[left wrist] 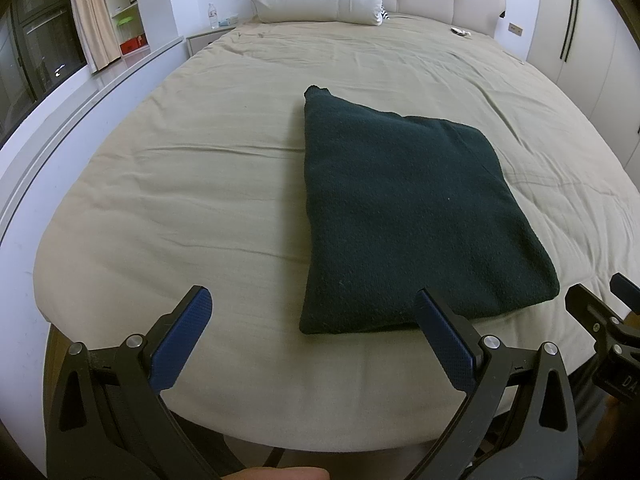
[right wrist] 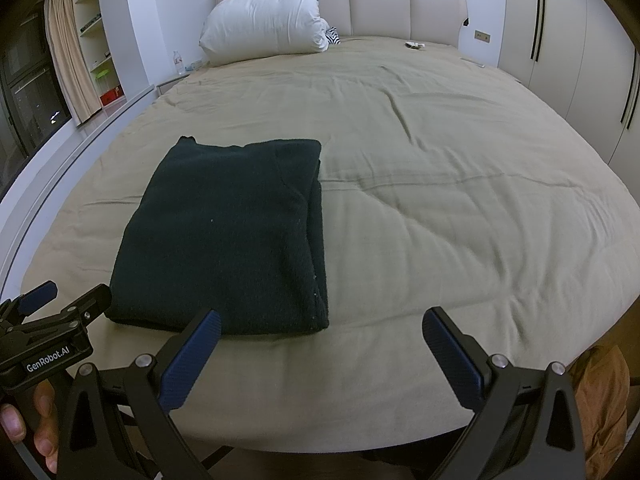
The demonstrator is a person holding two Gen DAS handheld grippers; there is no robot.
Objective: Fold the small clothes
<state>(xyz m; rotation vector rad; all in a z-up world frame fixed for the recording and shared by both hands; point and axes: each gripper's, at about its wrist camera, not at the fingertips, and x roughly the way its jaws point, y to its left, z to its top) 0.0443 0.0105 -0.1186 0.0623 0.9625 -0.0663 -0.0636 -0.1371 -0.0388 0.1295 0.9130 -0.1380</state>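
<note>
- The left gripper [left wrist: 314, 300] is hovering above the near edge of the bed [left wrist: 200, 184], its jaws spread wide and gripping nothing; its blue pads [left wrist: 182, 344] are angling forward and slightly down toward the cover.
- The right gripper [right wrist: 322, 322] is hanging beside it at a similar height, also spread wide and empty, pointing along the bed toward the headboard [right wrist: 380, 4].
- The dark green garment [left wrist: 404, 216] is lying folded into a rough rectangle on the beige cover, near the foot edge, with one small corner sticking out at its far left end.
- In the left wrist view, the right-hand pad is overlapping the garment's near edge; whether it is touching the cloth cannot be told.
- In the right wrist view, the garment [right wrist: 228, 232] is sitting left of centre, the left-hand pad just reaching its near edge.
- A hand [right wrist: 28, 420] is grasping the left gripper's body.
- A white pillow [right wrist: 264, 20] is resting against the headboard, well apart from the garment.
</note>
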